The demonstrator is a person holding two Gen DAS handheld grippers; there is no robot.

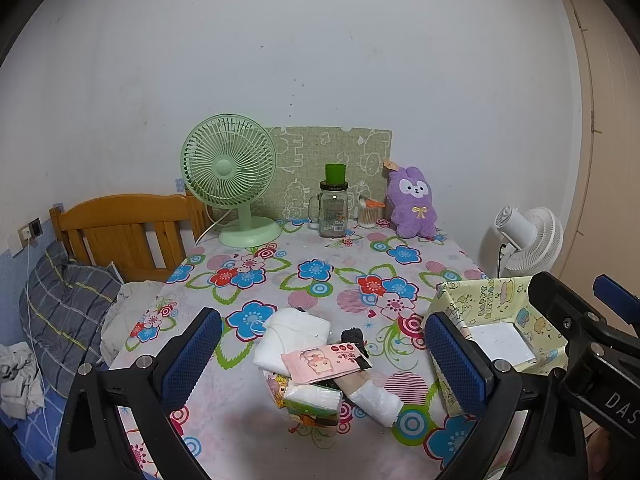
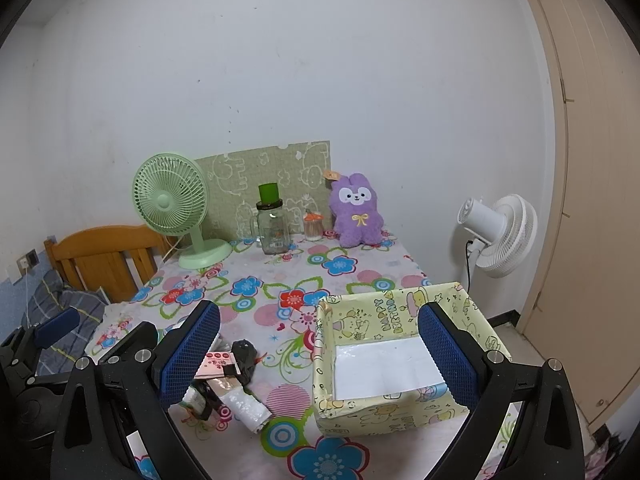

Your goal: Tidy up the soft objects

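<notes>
Nearby, a yellow box (image 2: pixel 400 360) sits beside the soft pile (image 1: pixel 316 364).

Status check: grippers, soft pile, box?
Left gripper and right gripper open, empty. Soft pile untouched on table. Yellow box empty. Nothing blocking.

Two fans: one green (image 1: pixel 230 172) on the table, one white (image 1: pixel 528 238) beside it. One purple plush bunny (image 1: pixel 412 202), one glass jar (image 1: pixel 333 208), one small cup (image 1: pixel 367 214), one yellow box (image 2: pixel 404 356), one pink packet (image 1: pixel 324 362), one folded white cloth (image 1: pixel 294 338).
</notes>
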